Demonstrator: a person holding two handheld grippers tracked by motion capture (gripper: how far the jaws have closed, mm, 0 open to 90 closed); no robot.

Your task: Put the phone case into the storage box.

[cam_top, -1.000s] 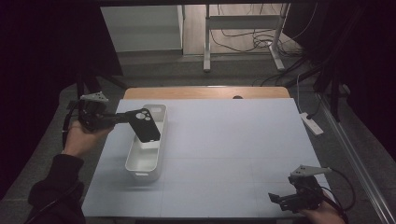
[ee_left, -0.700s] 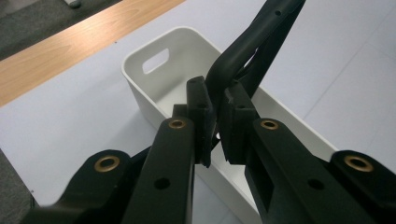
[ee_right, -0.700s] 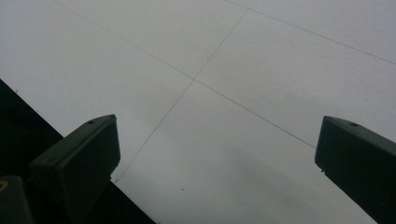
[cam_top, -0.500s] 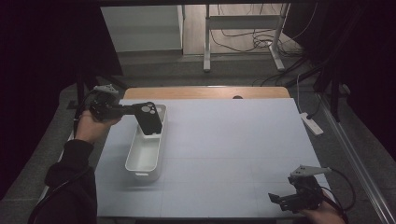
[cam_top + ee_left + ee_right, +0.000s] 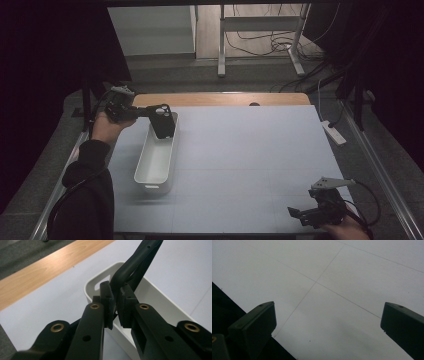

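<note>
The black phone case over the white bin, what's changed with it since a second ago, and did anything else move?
The left tool, shut on the black phone case, carried it from over the middle of the white bin toward the bin's far end, where it now hangs. The grip stayed clamped throughout. The bin kept its place on the table, and the right tool stayed open, near the table's near right corner.

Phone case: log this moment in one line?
left gripper: shut on phone case | case: over far end of white bin, off its floor | right gripper: open, holding nothing, near table edge
</note>
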